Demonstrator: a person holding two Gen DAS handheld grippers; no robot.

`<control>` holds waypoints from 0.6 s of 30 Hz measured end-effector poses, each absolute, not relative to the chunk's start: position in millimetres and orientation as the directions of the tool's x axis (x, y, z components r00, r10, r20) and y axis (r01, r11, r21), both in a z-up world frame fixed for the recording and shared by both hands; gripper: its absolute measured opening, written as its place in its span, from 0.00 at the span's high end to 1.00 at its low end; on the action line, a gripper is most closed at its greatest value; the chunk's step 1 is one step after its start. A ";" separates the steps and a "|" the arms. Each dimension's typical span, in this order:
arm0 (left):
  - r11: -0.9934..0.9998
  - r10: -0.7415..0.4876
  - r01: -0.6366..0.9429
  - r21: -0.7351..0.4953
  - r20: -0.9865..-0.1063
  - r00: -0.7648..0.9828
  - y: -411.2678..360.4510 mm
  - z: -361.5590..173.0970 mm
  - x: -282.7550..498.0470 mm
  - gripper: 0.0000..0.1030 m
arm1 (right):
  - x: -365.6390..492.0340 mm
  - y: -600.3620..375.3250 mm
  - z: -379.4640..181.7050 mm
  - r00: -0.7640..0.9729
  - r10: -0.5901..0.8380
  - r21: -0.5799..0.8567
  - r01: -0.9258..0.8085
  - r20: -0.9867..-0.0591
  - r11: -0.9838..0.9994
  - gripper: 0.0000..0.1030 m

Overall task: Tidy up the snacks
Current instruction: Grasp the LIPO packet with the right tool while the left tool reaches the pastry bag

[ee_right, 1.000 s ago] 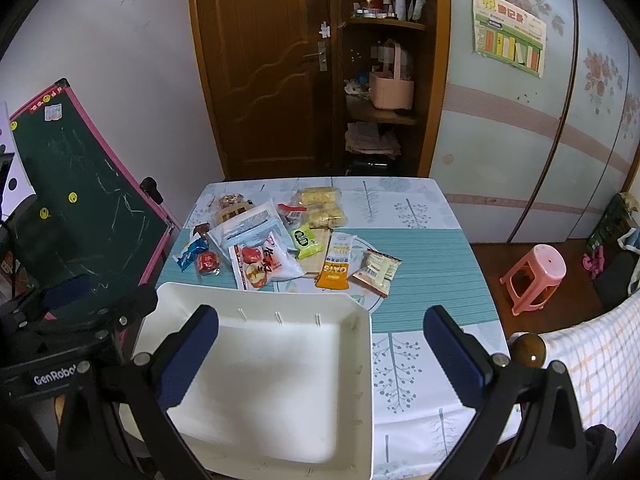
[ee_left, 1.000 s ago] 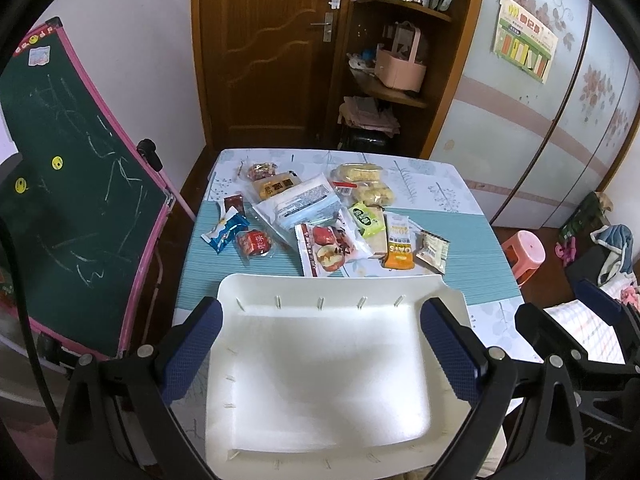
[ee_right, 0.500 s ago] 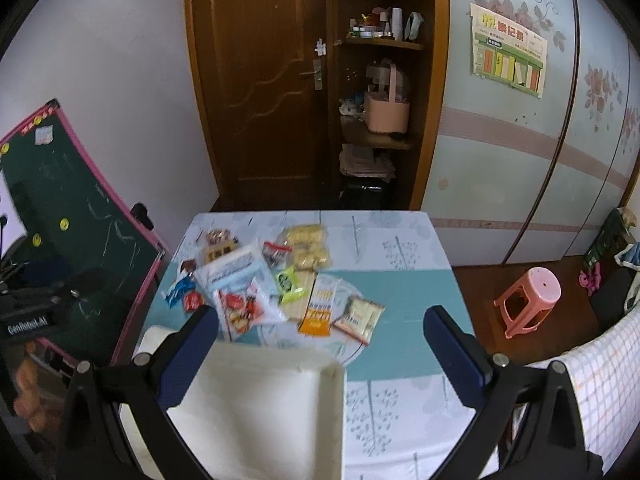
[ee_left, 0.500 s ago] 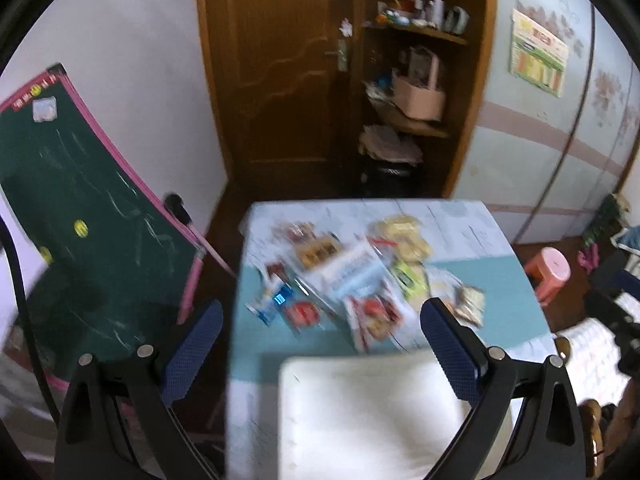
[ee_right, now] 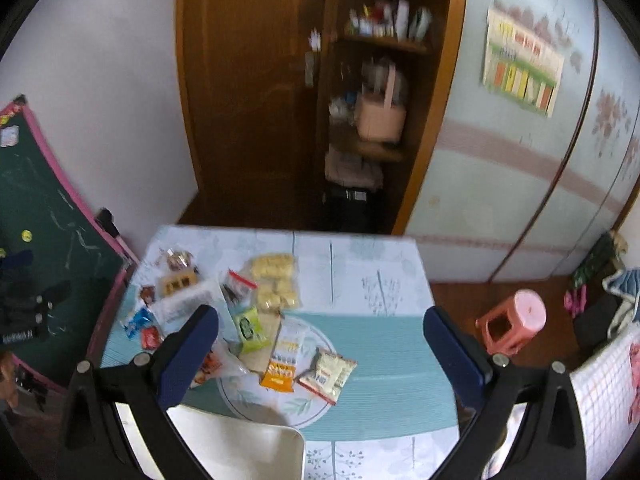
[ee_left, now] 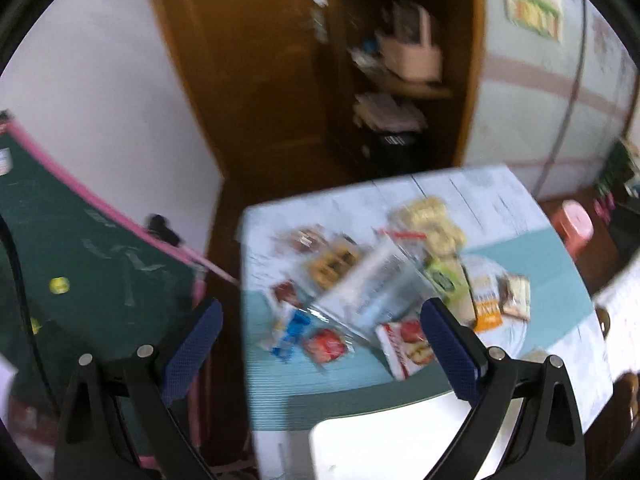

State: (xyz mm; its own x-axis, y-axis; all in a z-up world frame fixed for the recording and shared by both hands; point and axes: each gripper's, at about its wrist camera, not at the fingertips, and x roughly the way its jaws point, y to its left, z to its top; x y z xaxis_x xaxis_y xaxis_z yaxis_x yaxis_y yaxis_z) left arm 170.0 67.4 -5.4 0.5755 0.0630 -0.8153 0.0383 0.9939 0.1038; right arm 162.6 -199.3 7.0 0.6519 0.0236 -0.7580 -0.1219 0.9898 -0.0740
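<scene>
Several snack packets lie in a loose pile on the table: an orange packet [ee_right: 282, 364], a beige packet [ee_right: 329, 369], a green packet [ee_right: 250, 326], a yellow biscuit bag [ee_right: 276, 280] and a large clear bag [ee_left: 378, 284]. A white tray [ee_right: 240, 450] sits at the table's near edge, also in the left wrist view [ee_left: 400, 440]. My left gripper [ee_left: 320, 348] is open and empty, high above the table's left side. My right gripper [ee_right: 320, 356] is open and empty, high above the table's middle.
The table [ee_right: 380, 344] has a teal and floral cloth. A green chalkboard [ee_left: 60, 264] with a pink frame leans at the left. A pink stool [ee_right: 516, 324] stands on the floor at the right. A wooden door and shelf [ee_right: 372, 120] are behind.
Both grippers have risen and pulled back from the white tray. The left view has swung left and is blurred. The tray now shows only at the bottom of both views.
</scene>
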 end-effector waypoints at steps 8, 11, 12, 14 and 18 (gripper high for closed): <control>0.997 -0.070 0.060 -0.053 -0.940 0.334 36.6 -108.0 215.3 0.04 | 215.7 -223.7 -99.0 0.440 -0.026 -0.041 -0.025 -0.898 0.999 0.15; 0.996 -0.088 0.036 -0.081 -0.956 0.281 28.2 -132.5 226.0 0.04 | 230.2 -233.8 -133.3 0.361 -0.024 -0.020 0.017 -0.932 1.000 0.22; 0.996 -0.086 0.024 -0.083 -0.962 0.259 25.8 -141.1 229.9 0.04 | 233.5 -236.9 -144.3 0.337 -0.023 -0.013 0.030 -0.941 0.999 0.22; 0.996 -0.086 0.011 -0.086 -0.969 0.232 20.3 -152.8 235.6 0.04 | 239.2 -239.9 -162.0 0.295 -0.018 -0.003 0.051 -0.955 0.999 0.23; 0.995 -0.095 -0.008 -0.098 -0.981 0.170 9.4 -174.9 243.7 0.04 | 249.2 -242.2 -192.8 0.224 0.014 0.035 0.092 -0.975 0.995 0.25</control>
